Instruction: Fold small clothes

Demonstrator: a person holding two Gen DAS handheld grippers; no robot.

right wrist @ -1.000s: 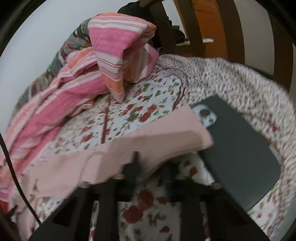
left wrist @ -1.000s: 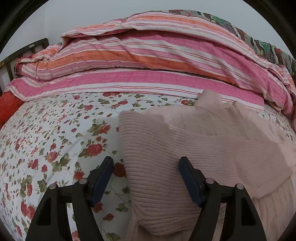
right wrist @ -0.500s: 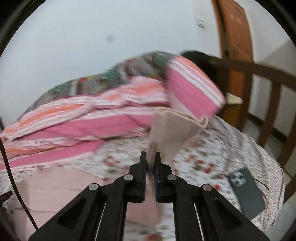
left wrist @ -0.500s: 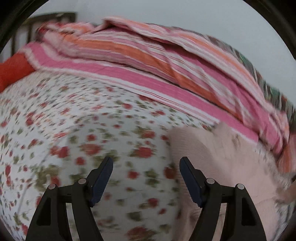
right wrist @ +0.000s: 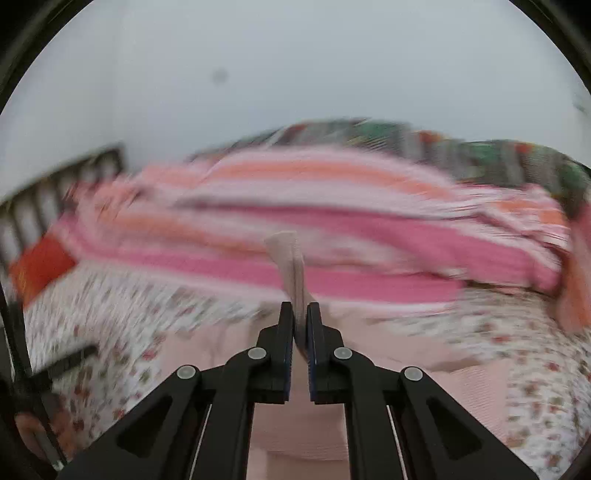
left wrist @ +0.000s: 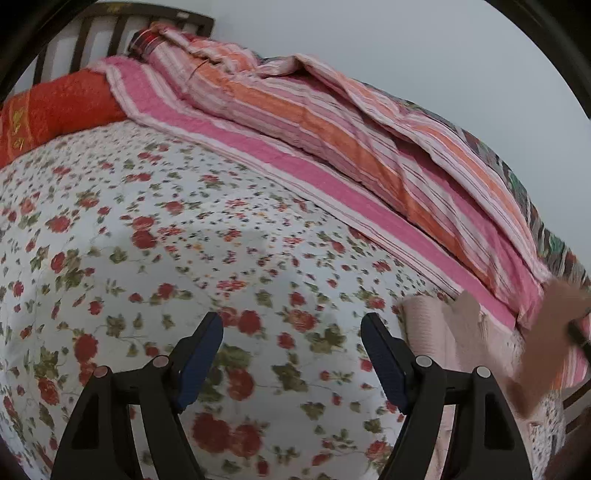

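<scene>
A pale pink ribbed sweater (left wrist: 436,332) lies on the floral bedsheet (left wrist: 184,258), at the right edge of the left wrist view. My left gripper (left wrist: 291,336) is open and empty over bare sheet, left of the sweater. My right gripper (right wrist: 300,314) is shut on a fold of the sweater (right wrist: 291,266), which sticks up between the fingers. The rest of the sweater (right wrist: 388,387) spreads on the bed below it. The right wrist view is motion-blurred.
A striped pink and orange quilt (left wrist: 351,147) is piled along the far side of the bed. A red pillow (left wrist: 55,107) lies by the dark wooden headboard (left wrist: 110,33). A grey wall stands behind.
My left gripper has swung left, off the sweater, and stays open. My right gripper has lifted the gripped sweater edge and swung left across the bed; the phone has left its view.
</scene>
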